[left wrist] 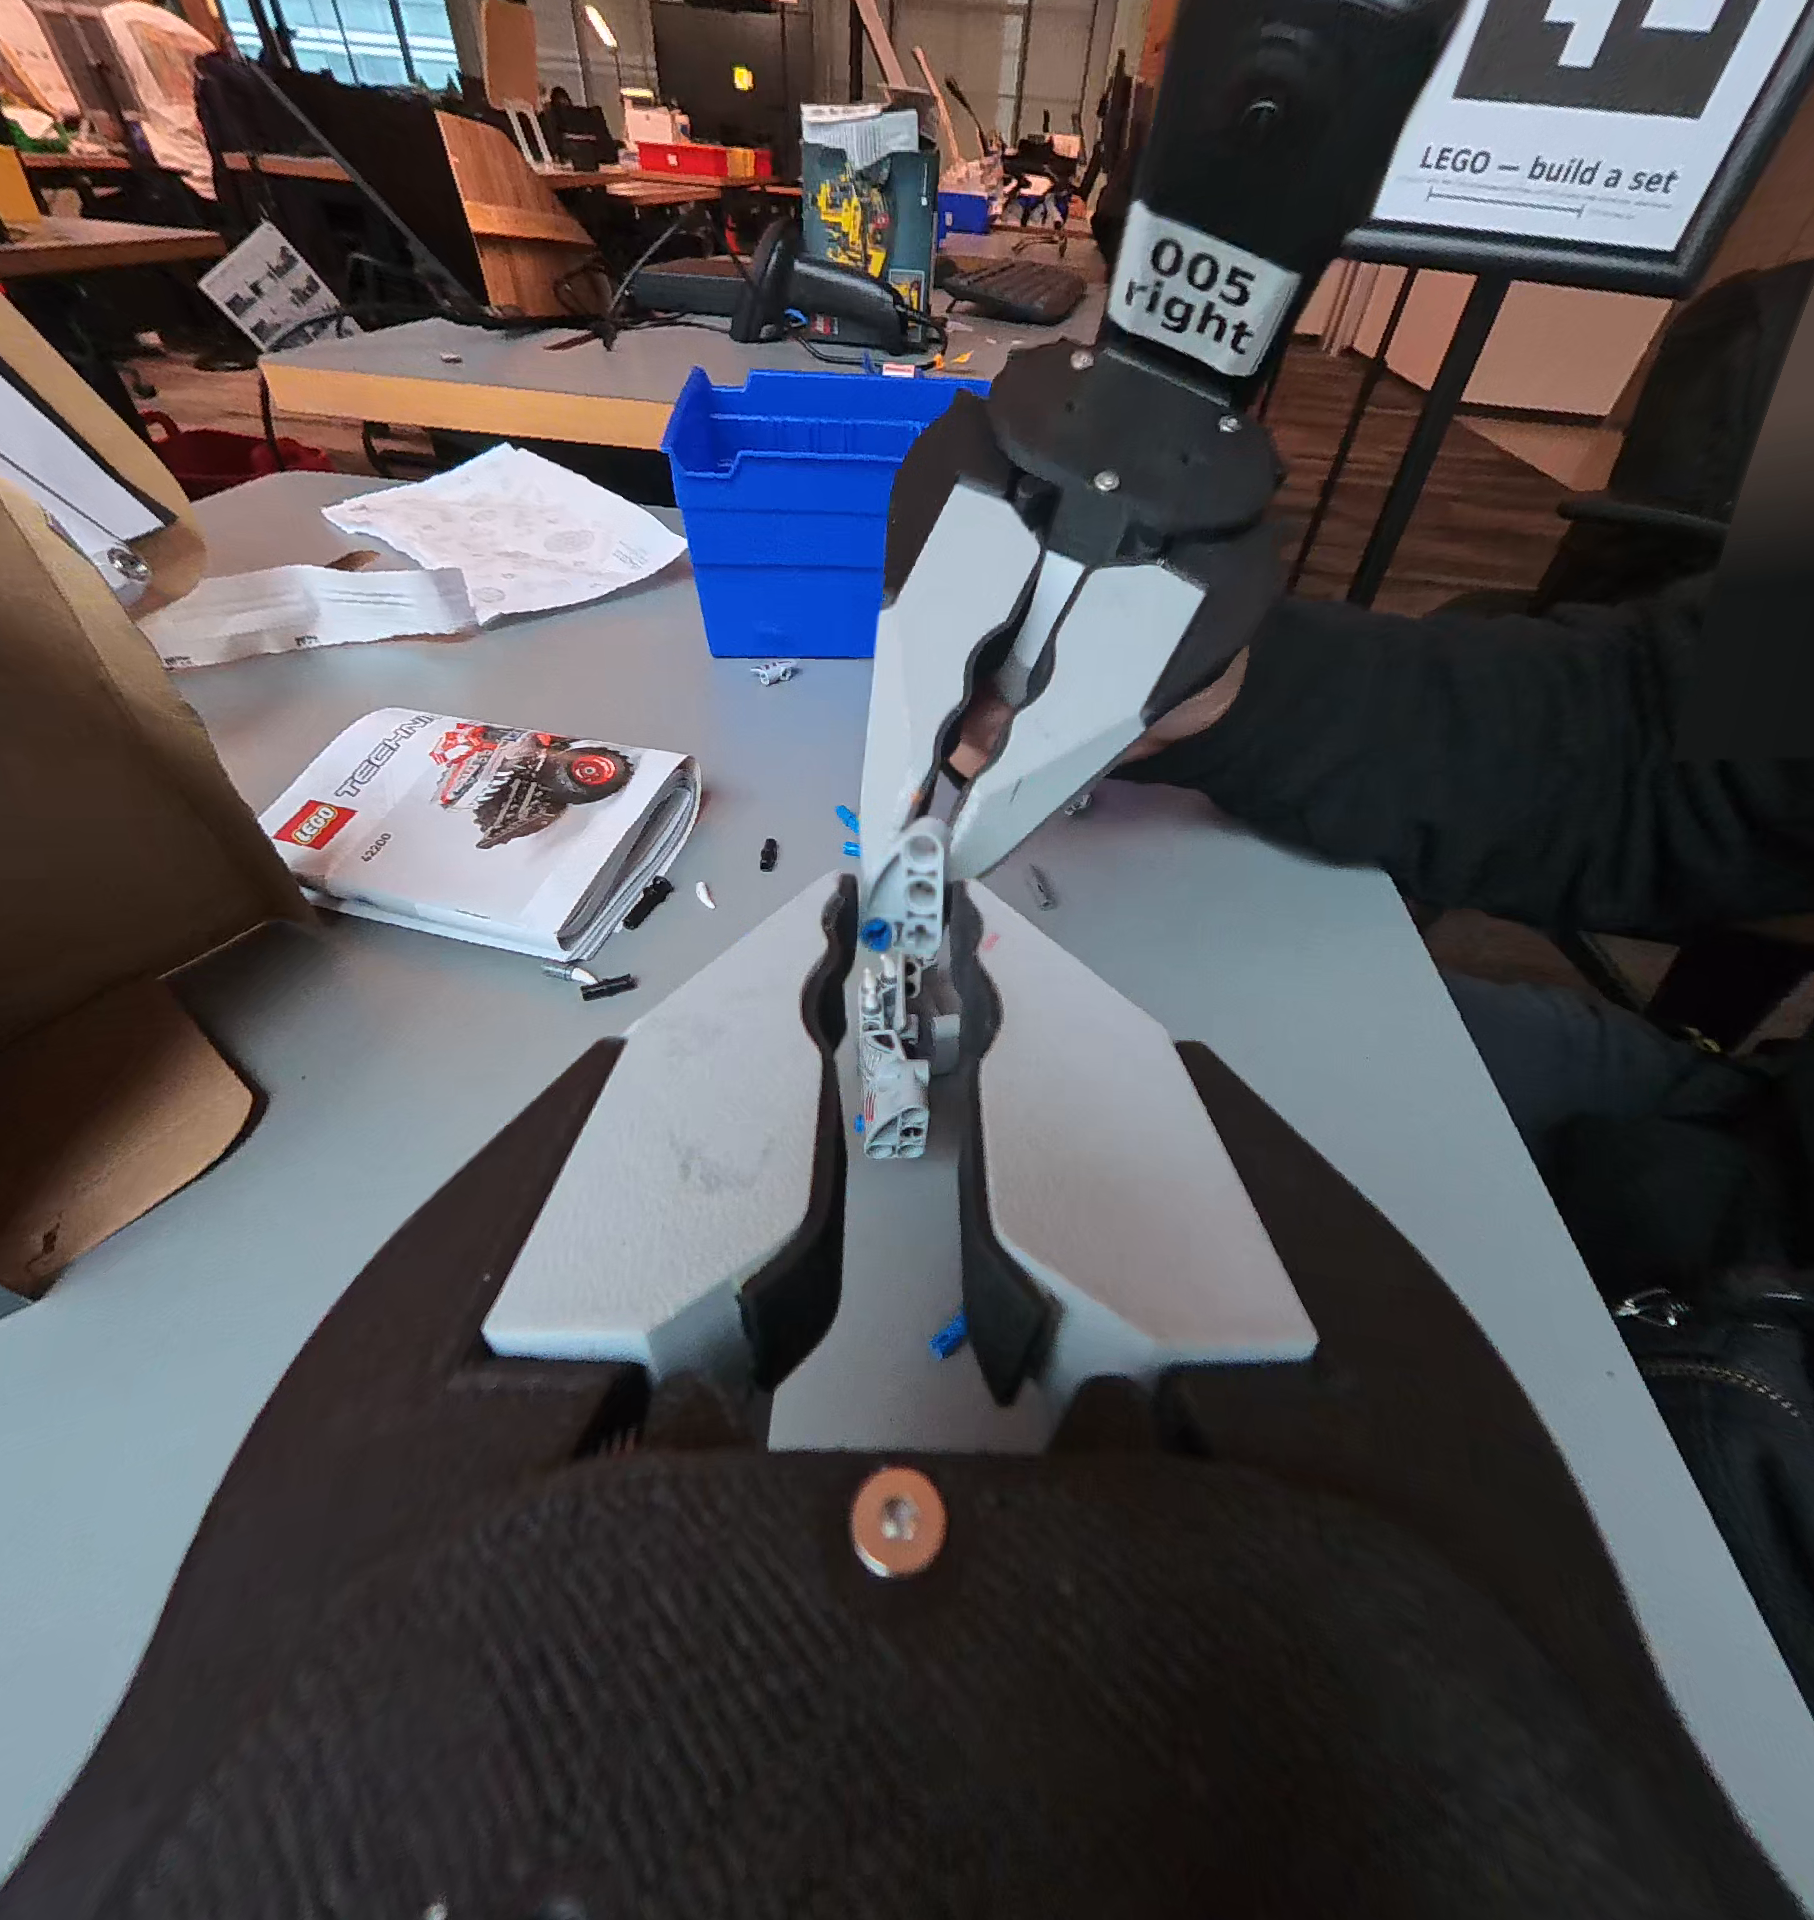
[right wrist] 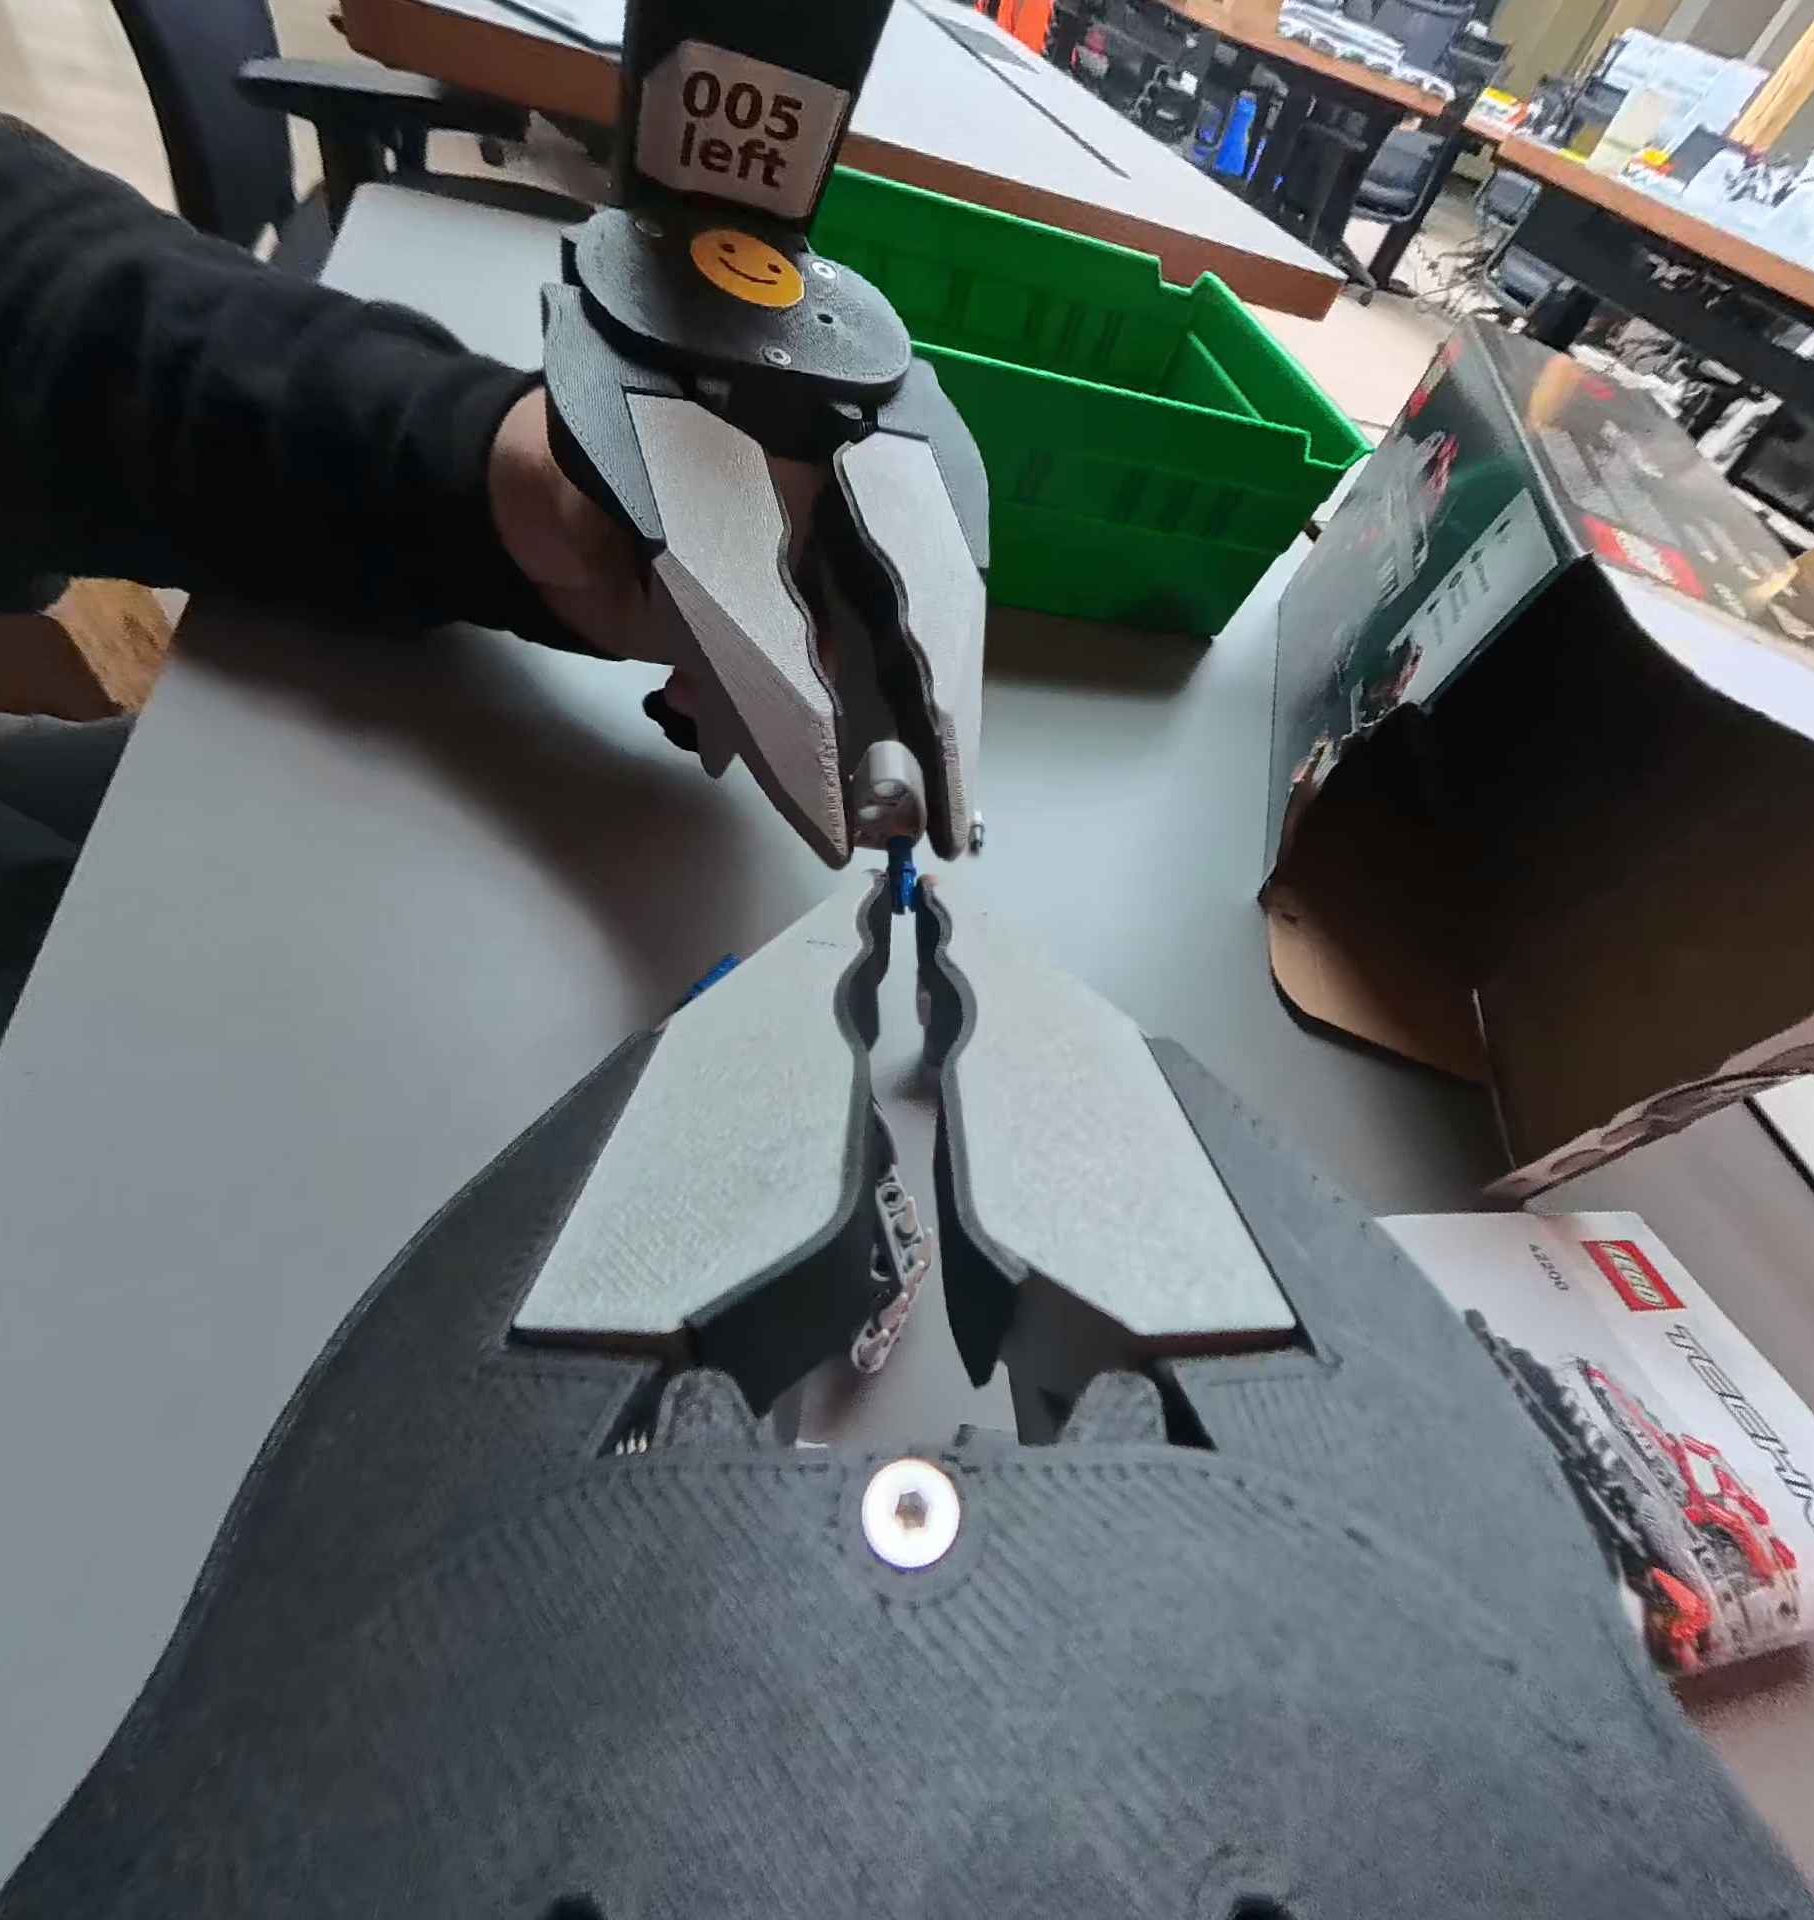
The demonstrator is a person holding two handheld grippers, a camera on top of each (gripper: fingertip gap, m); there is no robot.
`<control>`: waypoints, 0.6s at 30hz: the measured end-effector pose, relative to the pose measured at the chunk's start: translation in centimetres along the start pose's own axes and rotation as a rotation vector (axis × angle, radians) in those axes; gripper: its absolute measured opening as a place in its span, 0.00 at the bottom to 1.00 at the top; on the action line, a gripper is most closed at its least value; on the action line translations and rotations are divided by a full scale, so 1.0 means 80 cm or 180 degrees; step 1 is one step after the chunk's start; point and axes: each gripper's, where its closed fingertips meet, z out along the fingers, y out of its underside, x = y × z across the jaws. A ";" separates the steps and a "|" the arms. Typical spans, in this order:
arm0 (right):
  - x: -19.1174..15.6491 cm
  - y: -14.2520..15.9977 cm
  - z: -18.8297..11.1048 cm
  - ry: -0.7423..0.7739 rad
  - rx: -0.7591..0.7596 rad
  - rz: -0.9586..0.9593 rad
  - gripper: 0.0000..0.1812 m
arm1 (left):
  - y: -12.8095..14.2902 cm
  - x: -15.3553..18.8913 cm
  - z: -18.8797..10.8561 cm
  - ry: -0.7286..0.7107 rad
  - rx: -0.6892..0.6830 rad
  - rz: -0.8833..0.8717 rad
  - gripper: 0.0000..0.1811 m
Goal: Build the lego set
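Observation:
My left gripper (left wrist: 905, 899) is shut on a small grey holed beam (left wrist: 915, 883) and holds it above the grey table (left wrist: 363, 1143). A blue pin (left wrist: 875, 932) sticks out of the beam's side. My right gripper (right wrist: 901, 896) is shut on a blue pin (right wrist: 901, 883), whose end touches the beam (right wrist: 887, 795) in the left gripper (right wrist: 895, 847). In the left wrist view the right gripper (left wrist: 929, 836) comes down from above onto the beam. A grey part-built assembly (left wrist: 895, 1070) lies on the table below; it also shows between my right fingers (right wrist: 895, 1278).
An instruction booklet (left wrist: 487, 821) (right wrist: 1661, 1455) lies left of the work spot, beside a torn cardboard box (left wrist: 51, 831) (right wrist: 1557, 727). A blue bin (left wrist: 789, 540) and paper sheets (left wrist: 508, 530) stand behind. A green bin (right wrist: 1090, 416) sits opposite. Loose pins (left wrist: 768, 852) are scattered about. My two grippers' fingertips are within a few centimetres of each other.

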 end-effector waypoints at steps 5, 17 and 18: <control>-0.002 -0.006 -0.003 -0.0051 0.0075 0.0048 0.01 | 0.000 0.003 -0.001 -0.0022 -0.0033 0.0158 0.08; -0.012 -0.008 0.000 -0.0061 0.0036 -0.0201 0.01 | -0.006 0.016 -0.004 0.0112 -0.0005 0.0279 0.08; -0.012 -0.003 0.001 0.0016 -0.0103 -0.0350 0.01 | -0.002 0.015 -0.004 0.0074 -0.0112 0.0319 0.08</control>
